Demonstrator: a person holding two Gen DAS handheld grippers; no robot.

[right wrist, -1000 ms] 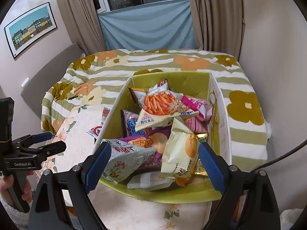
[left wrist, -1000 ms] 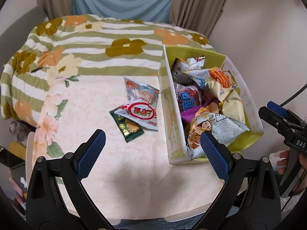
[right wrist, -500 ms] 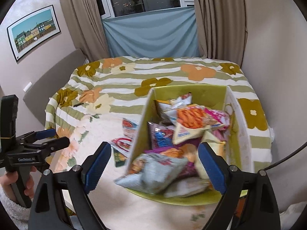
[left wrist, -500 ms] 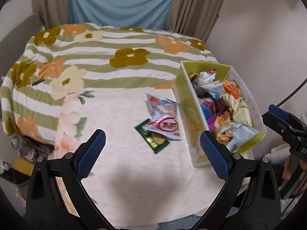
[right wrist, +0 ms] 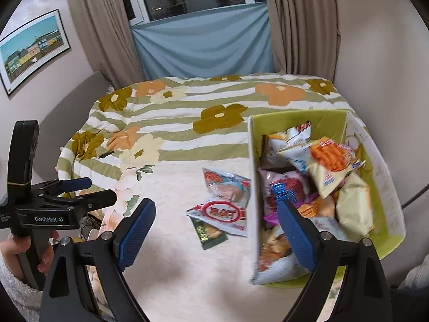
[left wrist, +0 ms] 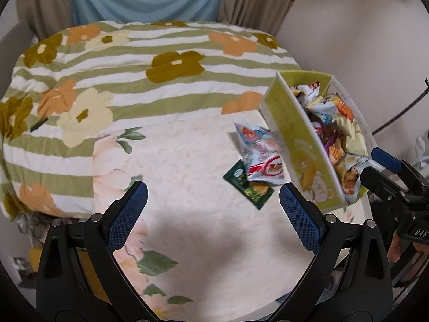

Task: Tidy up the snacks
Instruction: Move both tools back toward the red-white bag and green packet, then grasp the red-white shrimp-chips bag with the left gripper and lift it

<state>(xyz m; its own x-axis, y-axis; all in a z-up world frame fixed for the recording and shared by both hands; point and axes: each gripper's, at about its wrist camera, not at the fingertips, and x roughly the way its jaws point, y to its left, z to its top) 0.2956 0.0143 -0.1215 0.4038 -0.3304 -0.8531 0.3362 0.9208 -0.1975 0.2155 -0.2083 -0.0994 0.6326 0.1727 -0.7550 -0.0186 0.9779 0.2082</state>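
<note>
Both jaws of my left hand-held gripper (left wrist: 213, 212) are spread and empty above the surface (left wrist: 187, 241); my right hand-held gripper (right wrist: 215, 236) is spread too, reading "GenRobot.AI" on its partner. Three loose snack packets (left wrist: 254, 166) lie at 1 o'clock, touching the green box (left wrist: 297, 145), probably awaiting boxing. Their print is too blurred to read.

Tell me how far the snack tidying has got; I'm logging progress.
Mostly done: the green box already holds a heap of snack packets. Nothing is in hand; the left tool and right tool are both open and empty. Left on the table: the pale blue packet, the red-ring packet and the dark green packet.
</note>
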